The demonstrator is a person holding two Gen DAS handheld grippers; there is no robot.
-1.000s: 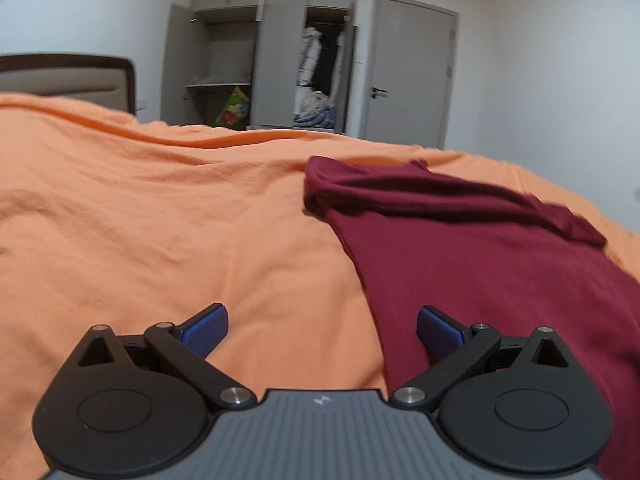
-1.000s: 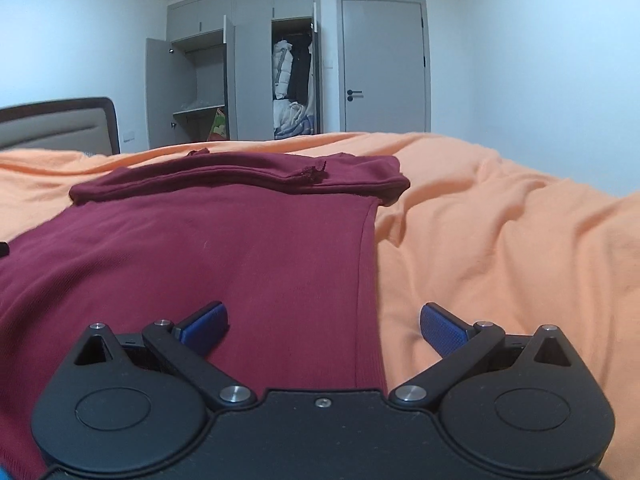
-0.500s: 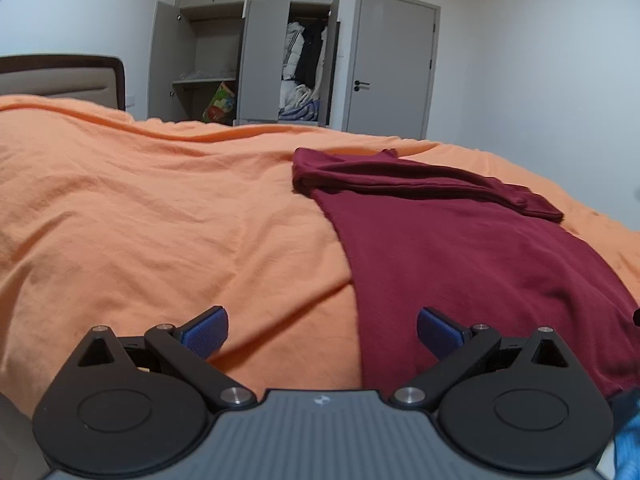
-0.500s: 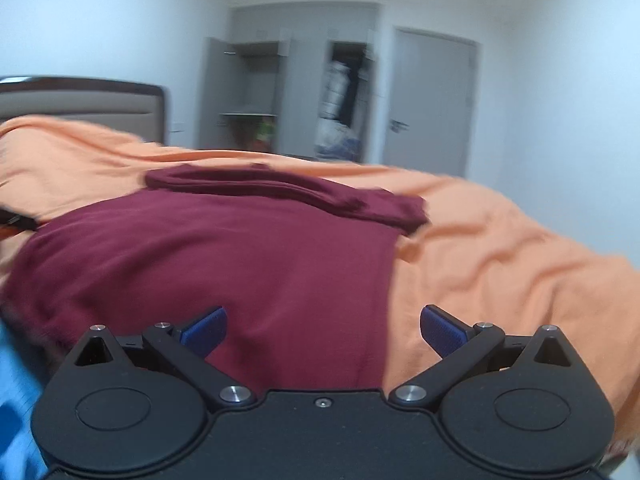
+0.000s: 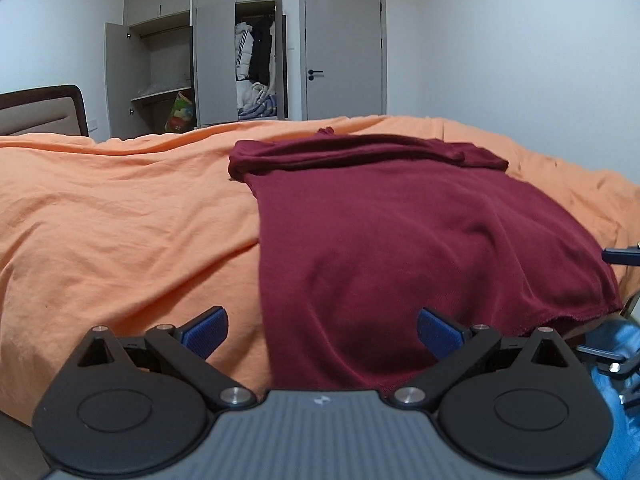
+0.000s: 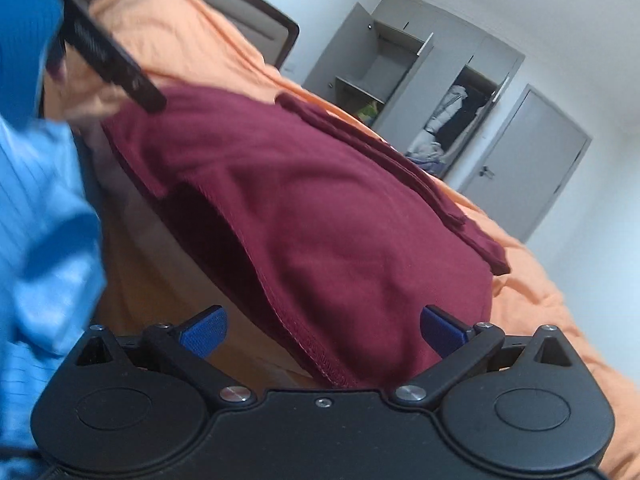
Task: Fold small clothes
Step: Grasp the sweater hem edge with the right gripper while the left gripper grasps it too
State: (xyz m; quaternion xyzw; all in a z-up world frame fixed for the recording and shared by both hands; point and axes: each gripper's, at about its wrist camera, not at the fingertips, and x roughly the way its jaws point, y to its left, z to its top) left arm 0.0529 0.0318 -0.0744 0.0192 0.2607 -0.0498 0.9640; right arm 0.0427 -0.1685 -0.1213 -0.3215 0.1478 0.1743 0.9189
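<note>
Looking level from the left wrist, the left hand-held gripper [image 5: 322,330] spreads wide over the maroon shirt [image 5: 400,240], which lies flat on the orange bed [image 5: 120,216], sleeves folded across its top; an open wardrobe [image 5: 200,64] stands behind. Tilted, the right wrist view shows the right hand-held gripper [image 6: 322,330] wide around the shirt's hem, with blue clothing [image 6: 36,208] crowding the left.

Soft, even indoor light fills both views, with no glare and only faint shadows in the folds. Fisheye bending curves the walls, and corners go black at 1 and 11 o'clock. The right wrist view is tilted and motion-blurred, worst toward 9 o'clock.
</note>
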